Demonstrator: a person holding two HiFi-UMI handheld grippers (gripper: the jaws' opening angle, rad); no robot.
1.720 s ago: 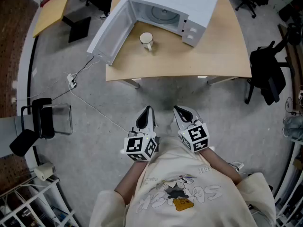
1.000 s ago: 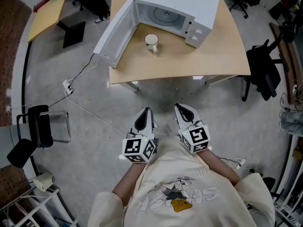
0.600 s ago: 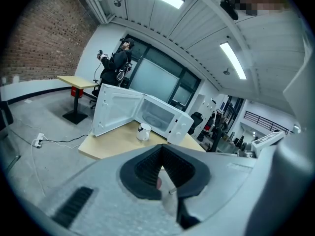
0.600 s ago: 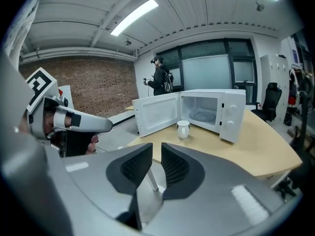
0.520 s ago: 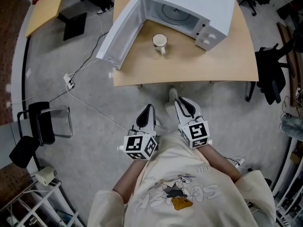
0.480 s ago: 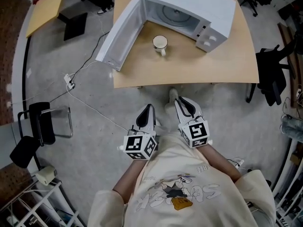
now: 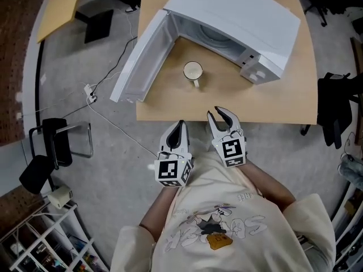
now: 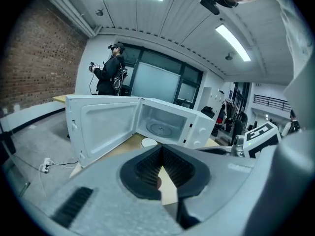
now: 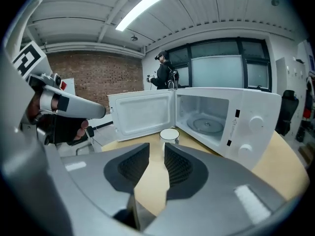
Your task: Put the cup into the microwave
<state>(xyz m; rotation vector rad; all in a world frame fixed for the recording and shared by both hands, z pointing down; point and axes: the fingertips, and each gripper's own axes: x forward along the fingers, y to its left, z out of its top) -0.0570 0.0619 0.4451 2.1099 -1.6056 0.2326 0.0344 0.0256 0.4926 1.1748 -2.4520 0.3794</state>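
A white cup [image 7: 193,71] stands on the wooden table [image 7: 272,101], just in front of the white microwave [image 7: 238,16], whose door [image 7: 142,58] hangs wide open to the left. My left gripper [image 7: 181,123] is shut and empty, just short of the table's front edge. My right gripper [image 7: 222,115] reaches over that edge. Its jaws are opening with nothing between them. In the right gripper view the cup [image 9: 170,134] shows beyond the gap of the right gripper [image 9: 157,149], well apart from it. In the left gripper view the cup [image 8: 148,142] peeks above the left gripper [image 8: 160,151].
A black office chair [image 7: 334,101] stands right of the table, another chair [image 7: 51,146] on the floor at left. A cable [image 7: 113,129] runs across the floor. A second table [image 7: 59,10] is at the upper left. A person [image 9: 165,75] stands far behind.
The table, microwave and cup have come much closer. Both grippers have moved forward to the table's front edge. The right gripper's jaws have spread apart.
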